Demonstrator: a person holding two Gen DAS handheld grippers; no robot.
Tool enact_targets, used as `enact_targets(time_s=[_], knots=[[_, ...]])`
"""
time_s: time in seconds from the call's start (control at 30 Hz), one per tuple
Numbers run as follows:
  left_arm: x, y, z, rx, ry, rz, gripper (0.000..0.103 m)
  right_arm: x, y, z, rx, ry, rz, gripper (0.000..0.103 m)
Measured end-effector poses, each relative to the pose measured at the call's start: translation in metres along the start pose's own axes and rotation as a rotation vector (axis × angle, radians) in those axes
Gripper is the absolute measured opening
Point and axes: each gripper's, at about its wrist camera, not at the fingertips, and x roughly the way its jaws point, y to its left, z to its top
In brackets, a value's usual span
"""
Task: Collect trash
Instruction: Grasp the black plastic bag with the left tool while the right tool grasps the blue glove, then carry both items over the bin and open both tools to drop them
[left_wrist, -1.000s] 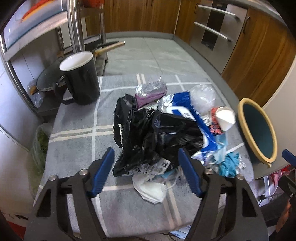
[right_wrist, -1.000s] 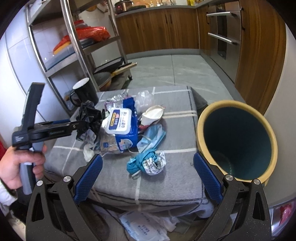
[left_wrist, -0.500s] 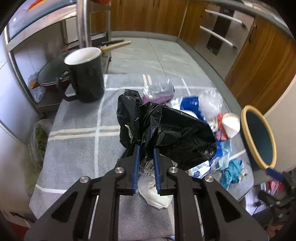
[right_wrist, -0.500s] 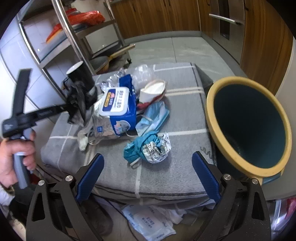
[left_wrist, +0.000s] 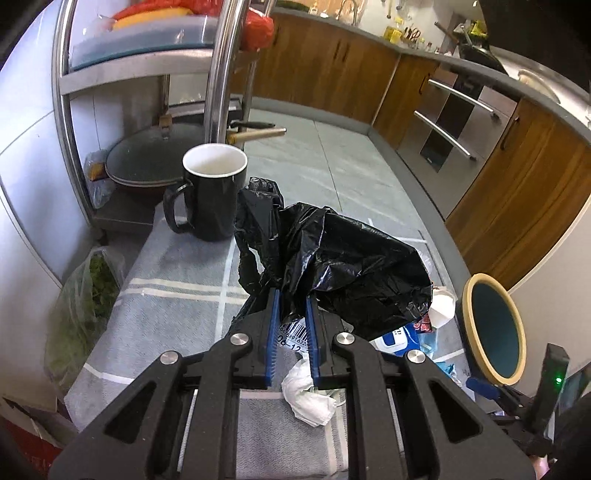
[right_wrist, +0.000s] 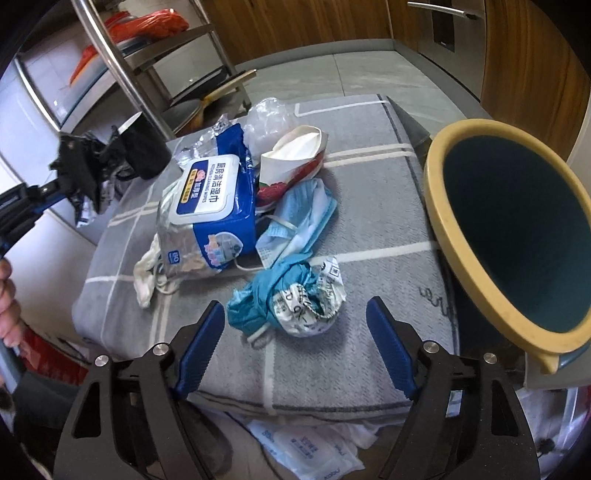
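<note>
The black plastic bag (left_wrist: 343, 266) hangs pinched in the left claw (left_wrist: 290, 325), lifted above the grey tabletop (left_wrist: 177, 280), just beside the black mug (left_wrist: 212, 195). The right claw (right_wrist: 295, 347), its jaws closing with nothing pressed between them, hovers over a crumpled teal-and-white wrapper (right_wrist: 291, 295), well apart from the mug.

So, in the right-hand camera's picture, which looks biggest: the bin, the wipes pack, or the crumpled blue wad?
1. Bin, though it sits nearest.
2. Wipes pack.
3. Crumpled blue wad.
</note>
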Motion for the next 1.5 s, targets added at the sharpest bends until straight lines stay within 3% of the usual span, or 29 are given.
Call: enact_targets(time_s=[0.17, 0.27, 0.33, 0.57, 1.07, 1.5], knots=[[-0.005, -0.006, -0.001, 0.011, -0.01, -0.017, 0.013, 0.016, 0.003, 0.0, -0.004, 0.033, 0.001, 0.078], [-0.007, -0.008, -0.002, 0.012, -0.016, -0.025, 0.013, 0.027, 0.001, -0.004, -0.007, 0.067, -0.014, 0.057], [-0.009, -0.01, -0.001, 0.015, -0.022, -0.03, 0.013, 0.028, -0.001, -0.006, -0.002, 0.07, -0.018, 0.05], [-0.014, -0.02, 0.001, 0.034, -0.044, -0.044, 0.013, 0.014, -0.006, -0.007, -0.003, 0.041, -0.015, 0.041], [-0.021, -0.069, 0.006, 0.104, -0.064, -0.112, 0.013, -0.053, -0.02, 0.006, 0.035, -0.107, 0.02, 0.04], [-0.012, -0.148, -0.004, 0.22, -0.024, -0.267, 0.013, -0.125, -0.07, 0.012, 0.09, -0.281, -0.093, 0.04]])
